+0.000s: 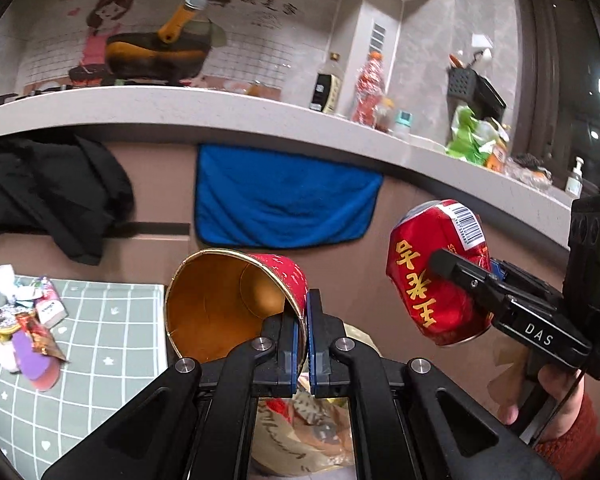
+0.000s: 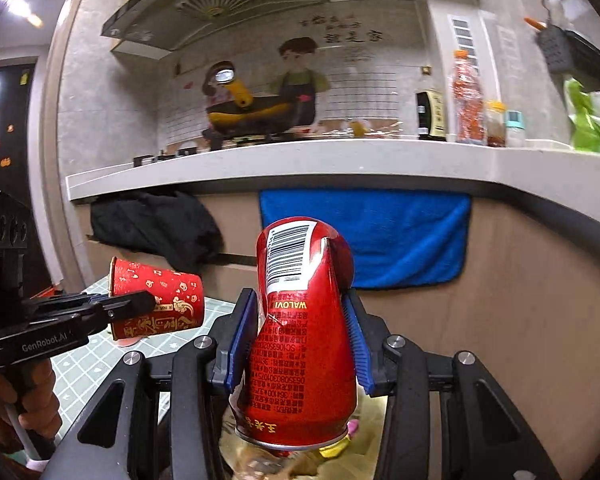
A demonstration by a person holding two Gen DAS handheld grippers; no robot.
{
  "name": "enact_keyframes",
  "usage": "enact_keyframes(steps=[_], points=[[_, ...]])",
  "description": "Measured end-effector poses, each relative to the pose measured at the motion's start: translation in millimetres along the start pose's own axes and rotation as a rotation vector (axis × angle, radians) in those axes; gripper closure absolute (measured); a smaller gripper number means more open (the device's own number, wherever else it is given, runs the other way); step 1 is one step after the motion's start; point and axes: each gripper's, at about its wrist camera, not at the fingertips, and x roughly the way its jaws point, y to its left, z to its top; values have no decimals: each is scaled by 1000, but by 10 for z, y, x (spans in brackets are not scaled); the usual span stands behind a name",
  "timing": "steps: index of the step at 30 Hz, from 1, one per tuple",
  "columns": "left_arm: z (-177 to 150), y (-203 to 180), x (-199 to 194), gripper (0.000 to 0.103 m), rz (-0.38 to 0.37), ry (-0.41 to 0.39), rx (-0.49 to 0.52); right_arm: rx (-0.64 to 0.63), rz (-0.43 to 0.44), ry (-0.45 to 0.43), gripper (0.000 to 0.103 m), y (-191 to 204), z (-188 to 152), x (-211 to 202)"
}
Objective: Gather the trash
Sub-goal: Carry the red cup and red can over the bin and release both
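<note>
**Kitchen trash pickup: items on view, both claws loaded**

1. Kitchen counter point(image 1: 228, 106), pale stone, running across both views; a yellow-and-black pan point(image 1: 156, 54) stands on it towards its left end, bottles point(image 1: 367, 88) further right.
2. Black garment point(image 1: 48, 192), draped below the counter's front edge, left side.
3. Blue towel point(image 1: 284, 204), hanging from the counter's front edge, just right of the garment.
4. Green checked tabletop point(image 1: 100, 332), low at left; a heap of wrappers point(image 1: 24, 320) lies near its left edge.
5. Red can point(image 2: 300, 340), dented, barcode uppermost; clamped by its sides between the blue pads of the right gripper point(image 2: 300, 332), held in the air clear of the tabletop.
6. Red paper cup point(image 1: 228, 304), gold inside, lying sideways in the air; the left gripper point(image 1: 300, 320) is closed tight on its rim wall, one finger inside and one outside.
7. Hand point(image 1: 556, 396) in a red sleeve, on the right gripper's handle.
</note>
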Motion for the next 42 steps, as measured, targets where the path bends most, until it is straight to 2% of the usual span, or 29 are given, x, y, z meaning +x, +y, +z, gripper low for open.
enact_keyframes(steps=[6,30,42], points=[[-77,-114,151,100,-2,34,13,37,-16,15,63,-170,-100,13],[-516,-47,722,100,-27,209,-38,132,-24,141,63,-419,-514,415],[-570,75,978,100,-48,265,-81,162,-24,215,63,-473,-729,657]])
